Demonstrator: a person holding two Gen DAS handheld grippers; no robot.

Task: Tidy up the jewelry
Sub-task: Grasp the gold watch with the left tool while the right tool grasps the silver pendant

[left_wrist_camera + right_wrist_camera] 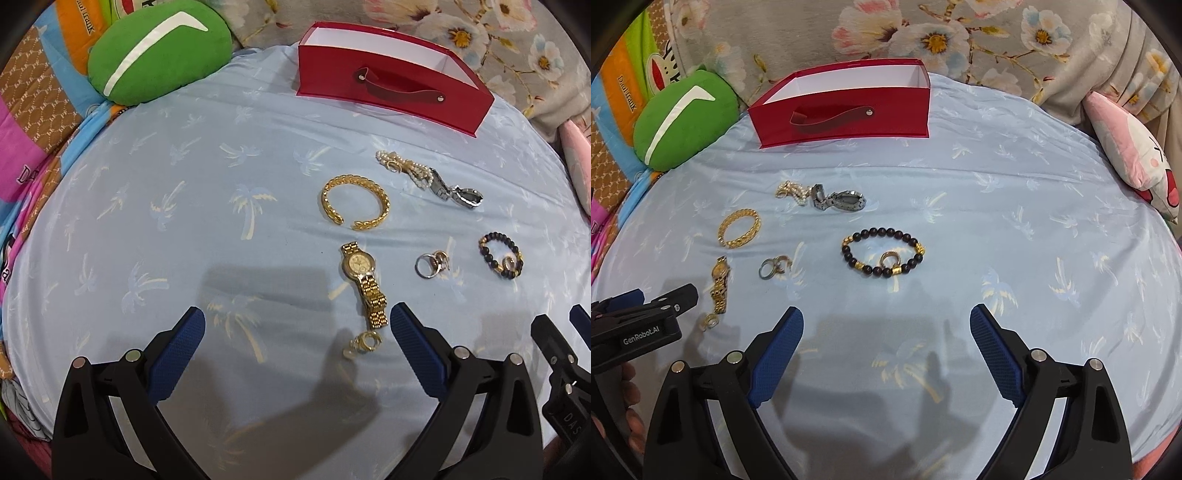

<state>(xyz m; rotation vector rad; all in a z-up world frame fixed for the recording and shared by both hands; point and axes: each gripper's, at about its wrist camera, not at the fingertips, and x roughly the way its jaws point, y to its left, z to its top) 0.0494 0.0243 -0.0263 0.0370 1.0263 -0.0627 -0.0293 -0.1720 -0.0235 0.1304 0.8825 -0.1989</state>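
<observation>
Jewelry lies on a light blue palm-print sheet [184, 221]. A red open box [388, 99] [846, 110] stands at the back. In front of it lie a gold bangle [354, 203] [739, 228], a gold watch [364, 284] [719, 284], a pearl strand [404, 168] [790, 192], a silver watch [458, 192] [842, 201], rings [430, 264] [774, 267], a dark bead bracelet [502, 258] [882, 254] and a small gold ring [364, 343] [711, 320]. My left gripper [297, 325] is open and empty, near the gold watch. My right gripper [886, 325] is open and empty, in front of the bead bracelet.
A green cushion [159, 55] [683, 122] lies at the back left, a pink cushion [1134, 155] at the right. A floral blanket [960, 37] runs behind the box. The right gripper shows at the left wrist view's right edge [561, 350].
</observation>
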